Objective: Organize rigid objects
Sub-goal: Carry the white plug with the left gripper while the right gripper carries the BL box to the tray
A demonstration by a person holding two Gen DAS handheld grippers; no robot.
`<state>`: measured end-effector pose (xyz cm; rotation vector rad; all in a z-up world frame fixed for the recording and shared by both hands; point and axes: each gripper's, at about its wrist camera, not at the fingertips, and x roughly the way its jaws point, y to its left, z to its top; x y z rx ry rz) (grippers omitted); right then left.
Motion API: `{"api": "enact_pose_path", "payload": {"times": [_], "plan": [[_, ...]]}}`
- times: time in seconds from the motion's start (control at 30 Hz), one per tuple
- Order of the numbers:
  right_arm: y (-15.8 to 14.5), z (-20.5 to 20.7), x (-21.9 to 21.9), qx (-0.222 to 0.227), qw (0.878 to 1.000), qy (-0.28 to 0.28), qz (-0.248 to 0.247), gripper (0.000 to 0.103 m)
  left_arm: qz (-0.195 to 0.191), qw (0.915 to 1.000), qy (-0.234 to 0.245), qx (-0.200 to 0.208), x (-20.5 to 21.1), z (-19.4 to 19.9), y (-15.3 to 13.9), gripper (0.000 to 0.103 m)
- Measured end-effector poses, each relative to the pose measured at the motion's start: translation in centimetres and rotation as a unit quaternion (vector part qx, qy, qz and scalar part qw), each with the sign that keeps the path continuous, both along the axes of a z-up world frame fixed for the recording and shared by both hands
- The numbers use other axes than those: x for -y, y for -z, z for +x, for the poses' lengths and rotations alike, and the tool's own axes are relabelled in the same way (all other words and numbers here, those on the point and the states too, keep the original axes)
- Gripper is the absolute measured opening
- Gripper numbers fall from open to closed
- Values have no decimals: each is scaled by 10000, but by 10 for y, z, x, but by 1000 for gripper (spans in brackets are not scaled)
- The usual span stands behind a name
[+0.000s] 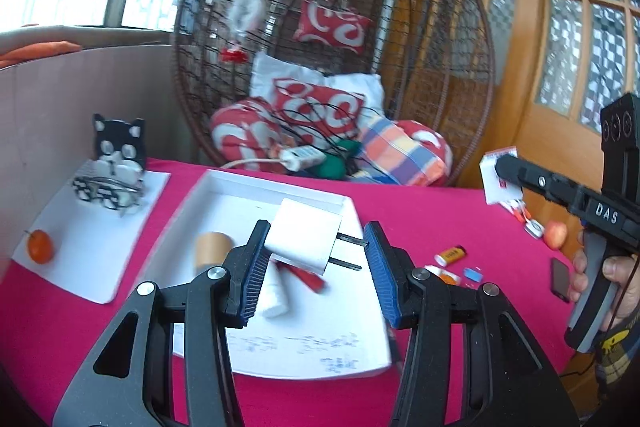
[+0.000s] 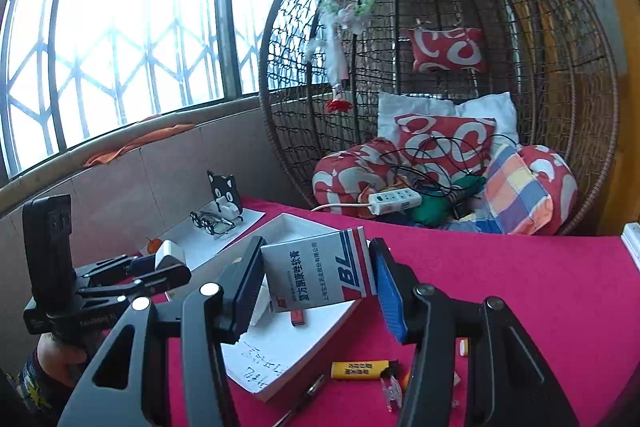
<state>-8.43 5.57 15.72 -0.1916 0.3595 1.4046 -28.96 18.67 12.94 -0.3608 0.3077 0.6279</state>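
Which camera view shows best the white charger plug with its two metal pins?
The left wrist view shows it best: the white charger plug sits large between the left tool's fingers, above the white tray, both pins visible. The right wrist view shows only a small white corner of it in that tool, pins hidden.

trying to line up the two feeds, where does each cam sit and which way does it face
Left wrist: on the left gripper, looking along its fingers at the charger it holds over the tray; right gripper and a hand show at right.
Right wrist: on the right gripper, facing the box it holds; left gripper shows at left.
Shared: tray, hanging chair, glasses, lighter.
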Motion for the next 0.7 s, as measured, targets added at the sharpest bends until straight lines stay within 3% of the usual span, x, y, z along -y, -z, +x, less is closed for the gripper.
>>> {"api": "enact_pose_path", "payload": {"times": [0.2,0.33,0.7], "plan": [[5,-7,-31,34,9997,-156,-156,52,-8,9985,-536,-57,-34,-24,-3,47],[19,-5,-54,8,9990,-140,-428,52,-281,9981,-535,-69,-63,-25,2,47],[71,-1,-130,-316,9919,-115,-1222,52,-963,9937,-189,-547,-116,49,36,47]]}}
